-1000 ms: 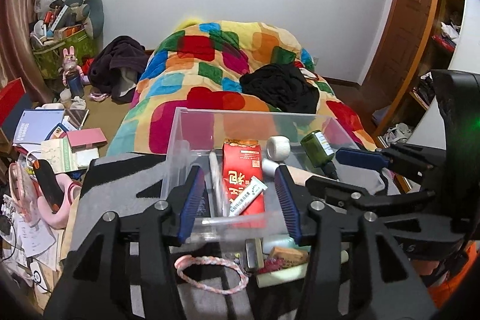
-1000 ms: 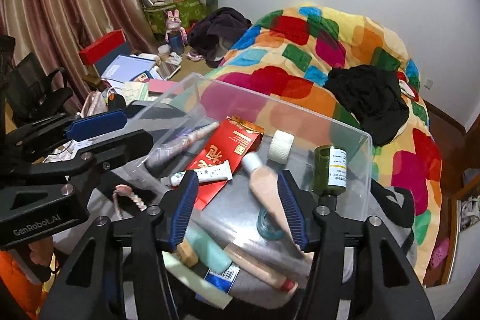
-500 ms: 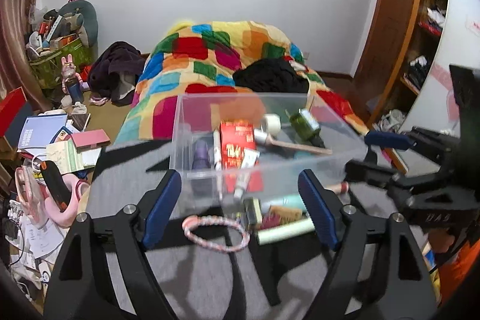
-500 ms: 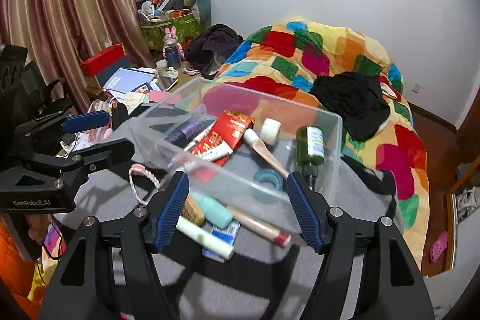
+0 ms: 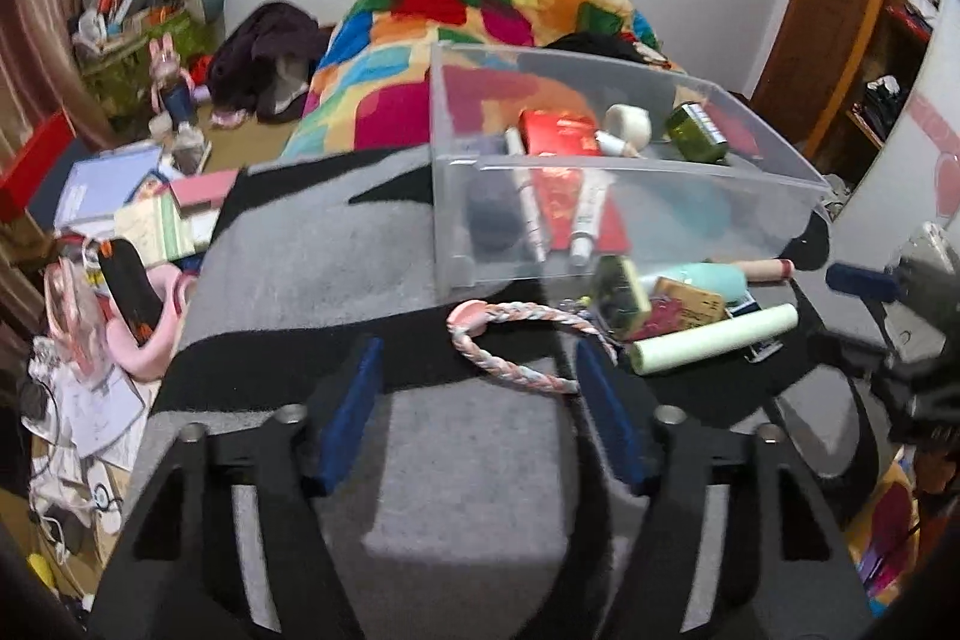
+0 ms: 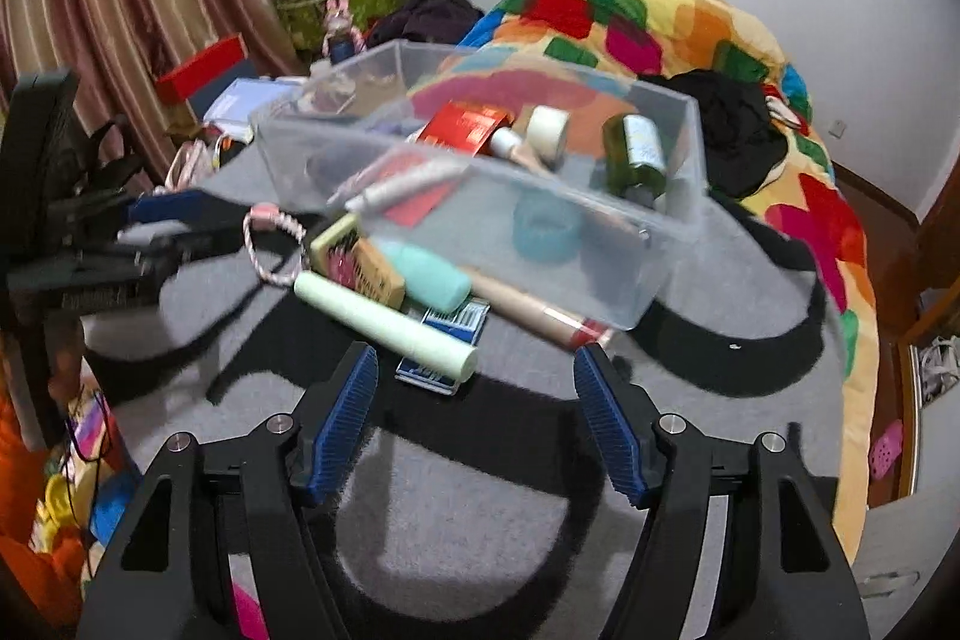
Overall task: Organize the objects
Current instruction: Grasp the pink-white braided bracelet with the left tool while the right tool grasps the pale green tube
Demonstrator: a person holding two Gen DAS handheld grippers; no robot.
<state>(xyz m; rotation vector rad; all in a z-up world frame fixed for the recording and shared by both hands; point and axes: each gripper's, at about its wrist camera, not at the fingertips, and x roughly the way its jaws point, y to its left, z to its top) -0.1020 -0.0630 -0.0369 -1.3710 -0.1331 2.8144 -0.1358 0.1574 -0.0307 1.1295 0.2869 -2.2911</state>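
Each of the 2 fisheye views looked forward and downward along its own gripper's 2 fingers, from close above a grey-and-black blanket (image 5: 312,268). The left wrist view faced the clear plastic bin (image 5: 624,220) from its left-hand near corner; the right wrist view faced the bin (image 6: 480,196) from the right, along its long near wall. Both views shared the bin, the pale green tube (image 5: 714,339) (image 6: 384,325), the braided loop (image 5: 516,340) (image 6: 264,244) and the patchwork quilt (image 5: 480,4) (image 6: 630,22) behind, and each caught the other gripper at its edge.

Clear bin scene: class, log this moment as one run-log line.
left gripper: open, empty, just closing | right gripper: open, empty | clear bin: partly filled | braided loop, pale green tube: outside bin
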